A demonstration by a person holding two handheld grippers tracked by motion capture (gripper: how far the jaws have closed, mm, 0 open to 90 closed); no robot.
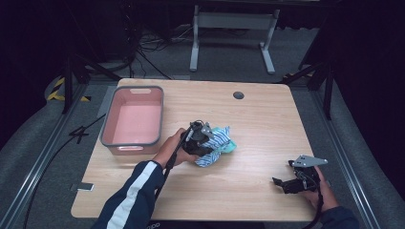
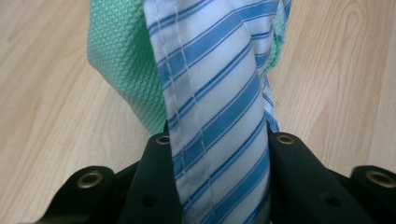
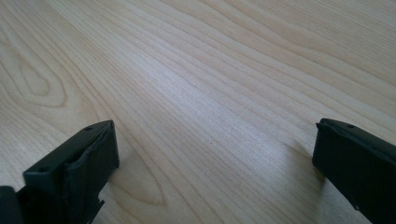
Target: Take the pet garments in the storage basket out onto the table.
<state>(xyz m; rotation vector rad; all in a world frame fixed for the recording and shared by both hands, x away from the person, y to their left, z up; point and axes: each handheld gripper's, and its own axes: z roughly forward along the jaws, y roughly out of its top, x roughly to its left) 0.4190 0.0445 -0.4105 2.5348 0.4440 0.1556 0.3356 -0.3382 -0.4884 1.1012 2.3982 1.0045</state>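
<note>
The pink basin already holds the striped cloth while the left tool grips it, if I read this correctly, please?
Not quite: the pink basin holds no cloth. The striped cloth lies on the table beside it, gripped by the left tool, as the high view shows.

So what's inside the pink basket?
The pink basket looks empty; its bare pink bottom shows. The near wall hides a thin strip of floor. The striped cloth lies outside, in the left claw.
</note>
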